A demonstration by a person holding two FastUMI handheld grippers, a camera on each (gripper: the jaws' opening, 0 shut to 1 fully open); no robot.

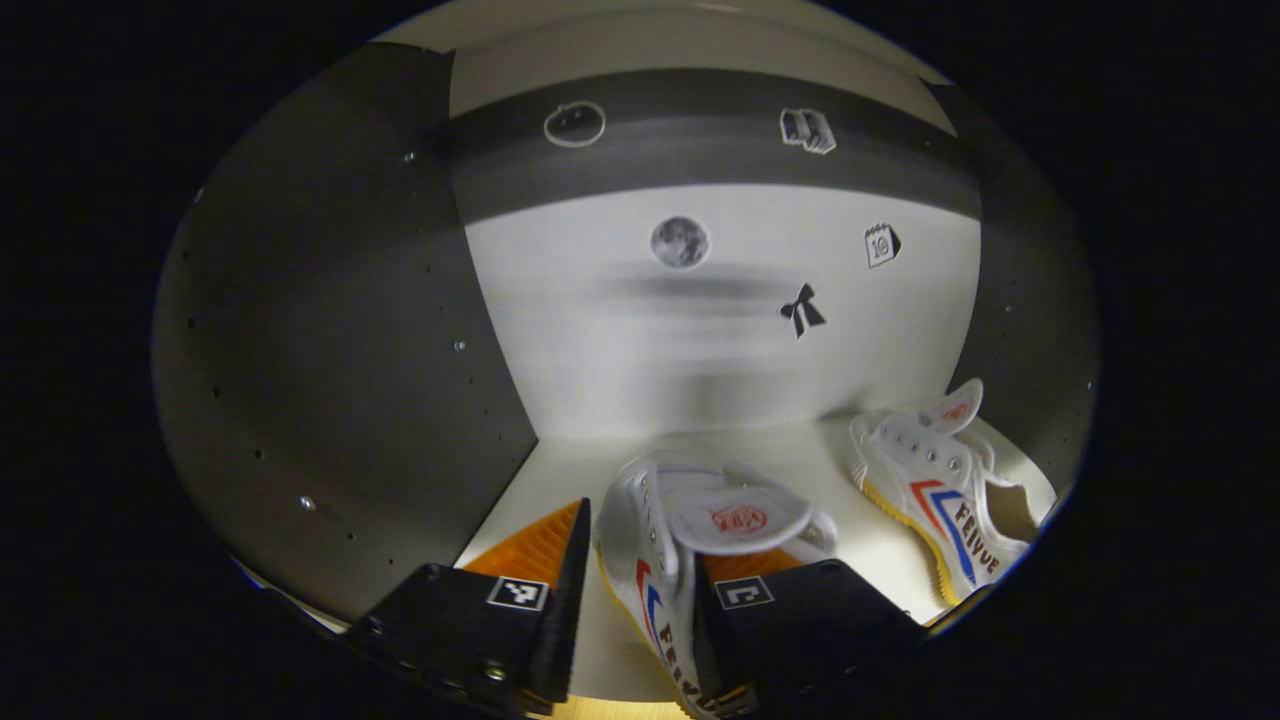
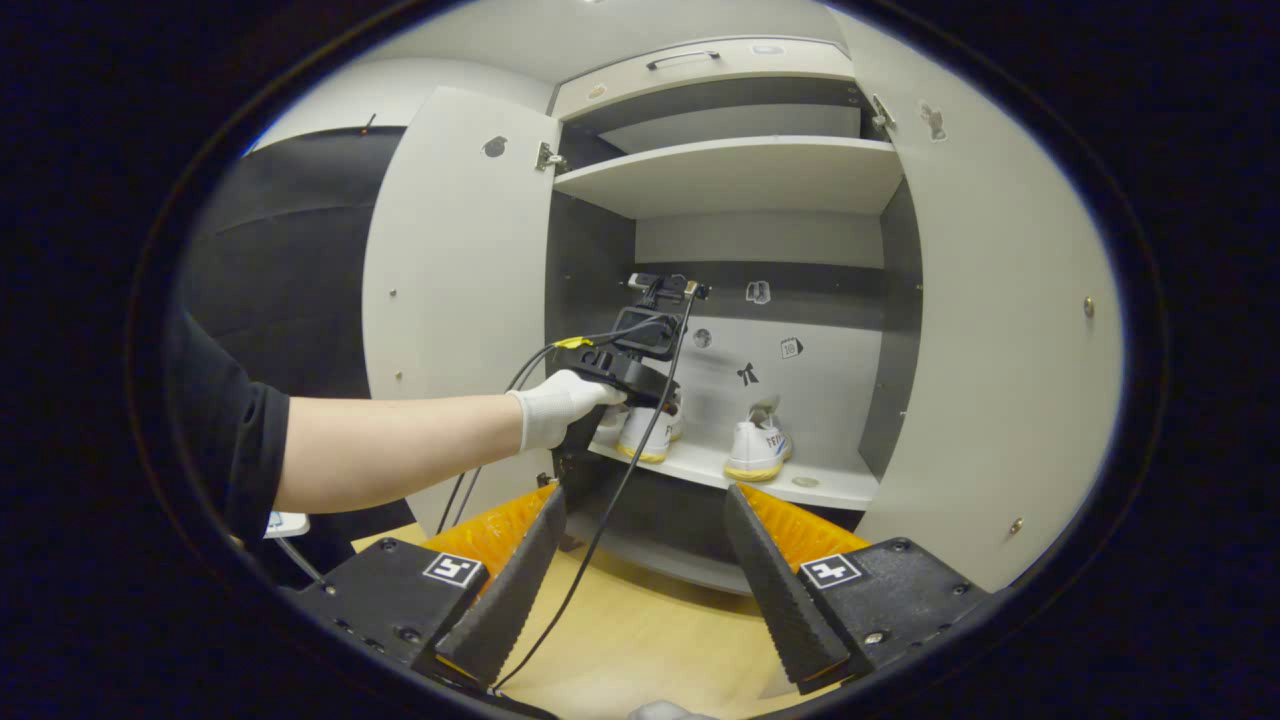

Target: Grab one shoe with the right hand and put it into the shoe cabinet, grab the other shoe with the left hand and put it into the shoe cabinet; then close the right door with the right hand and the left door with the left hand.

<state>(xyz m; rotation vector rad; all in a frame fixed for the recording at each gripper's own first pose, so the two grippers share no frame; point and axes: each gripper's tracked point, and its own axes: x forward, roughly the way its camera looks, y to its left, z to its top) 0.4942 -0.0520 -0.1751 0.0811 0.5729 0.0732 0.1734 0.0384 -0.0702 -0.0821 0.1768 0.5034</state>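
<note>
A white shoe (image 1: 655,560) with red and blue stripes stands on the cabinet shelf (image 1: 860,540) between the fingers of my left gripper (image 1: 640,535). The right finger touches the shoe, while a strip of shelf shows between the left finger and the shoe, so this gripper is open. The second white shoe (image 1: 940,490) stands to the right on the same shelf. In the right gripper view, a gloved hand (image 2: 555,405) holds the left gripper (image 2: 640,365) over one shoe (image 2: 645,435), with the other shoe (image 2: 757,445) beside it. My right gripper (image 2: 643,495) hangs open and holds nothing, in front of the cabinet.
Both cabinet doors stand open: the left door (image 2: 450,300) and the right door (image 2: 1000,350). An upper shelf (image 2: 730,170) sits above the shoes. A black cable (image 2: 600,540) runs down from the left gripper over the wooden floor (image 2: 640,640). Small stickers dot the back wall (image 1: 700,330).
</note>
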